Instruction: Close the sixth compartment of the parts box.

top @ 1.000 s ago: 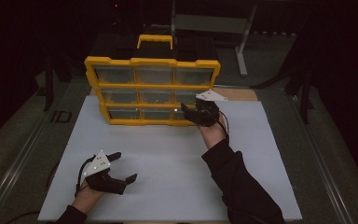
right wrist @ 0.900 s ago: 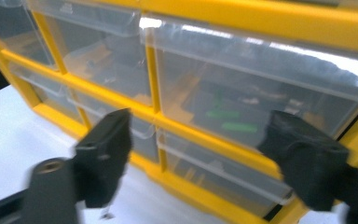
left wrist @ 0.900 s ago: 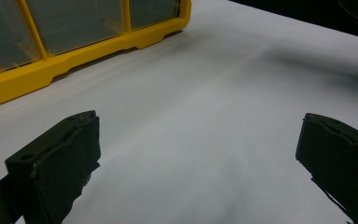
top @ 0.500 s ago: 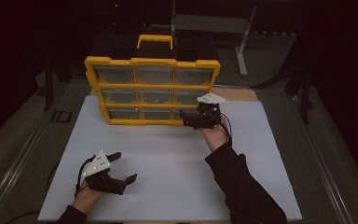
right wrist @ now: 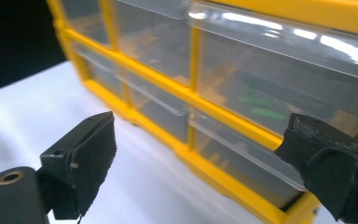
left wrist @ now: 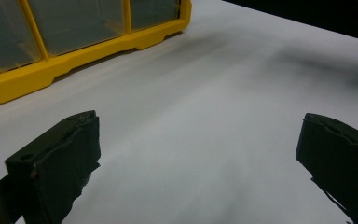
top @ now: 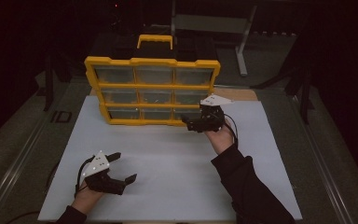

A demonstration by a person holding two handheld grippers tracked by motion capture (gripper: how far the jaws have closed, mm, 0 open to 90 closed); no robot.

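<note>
Yellow drawer cabinet [top: 151, 91] stands upright at far end of white mat [top: 177, 158] on desk, nine clear drawers in three rows facing us. Bottom-right drawer [right wrist: 242, 161] sits just ahead of right gripper [top: 200, 122], its fingers [right wrist: 81, 161] spread apart, nothing held. We judge step as approach to that drawer, contact not yet made. Next move calls for closing in level, one finger catching drawer lip, then straight pull. Left gripper [top: 121, 173] rests well in front of cabinet, near mat's near edge, fingers wide apart, empty.
</note>
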